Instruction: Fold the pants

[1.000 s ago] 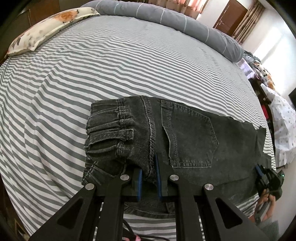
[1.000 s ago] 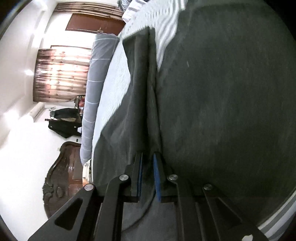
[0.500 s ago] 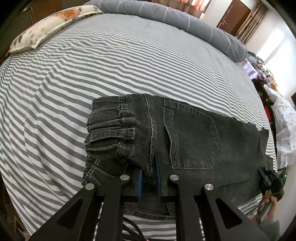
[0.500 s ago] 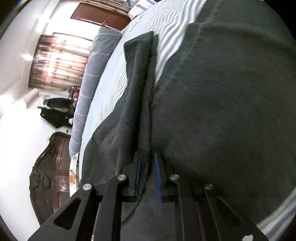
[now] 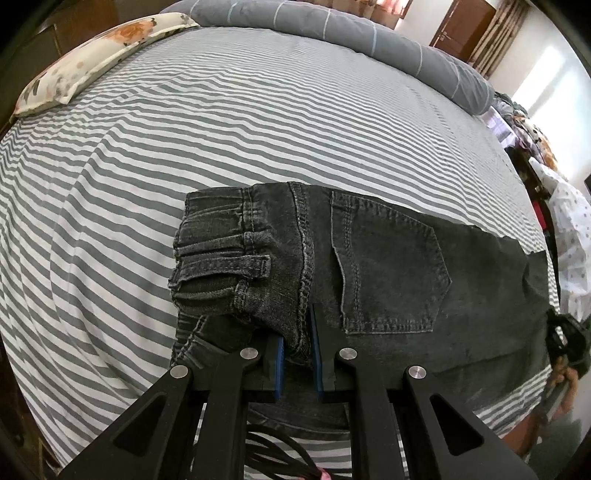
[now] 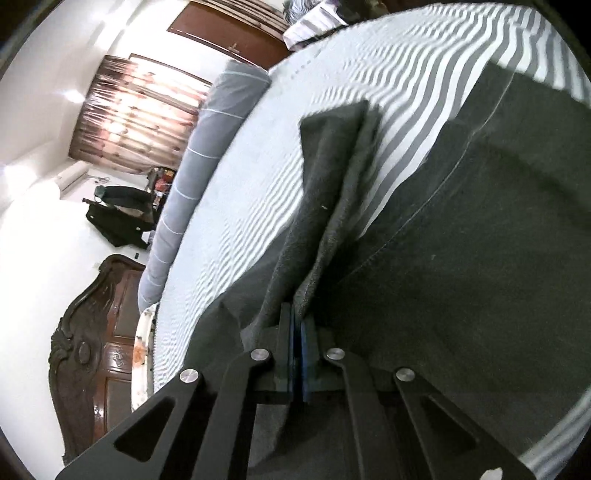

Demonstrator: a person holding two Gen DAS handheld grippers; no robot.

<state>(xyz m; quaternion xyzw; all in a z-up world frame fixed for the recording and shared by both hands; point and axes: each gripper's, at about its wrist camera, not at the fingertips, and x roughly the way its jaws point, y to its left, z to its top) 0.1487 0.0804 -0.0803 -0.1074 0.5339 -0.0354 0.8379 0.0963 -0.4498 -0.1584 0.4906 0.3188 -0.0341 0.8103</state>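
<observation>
One pair of black denim pants [image 5: 388,273], coarse-woven with a stitched patch pocket and ribbed waistband, is laid on the grey-and-white striped bed sheet [image 5: 221,129]. Its waist seam is pinched between the left gripper [image 5: 297,347] pads; a raised leg fold [image 6: 325,206] is clamped ahead of the right gripper [image 6: 297,332]. Two pillows are seen beyond: one floral [image 5: 96,55], one long grey bolster [image 5: 332,26].

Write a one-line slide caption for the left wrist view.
Left gripper pinches the waistband of black jeans on a striped bed.
</observation>
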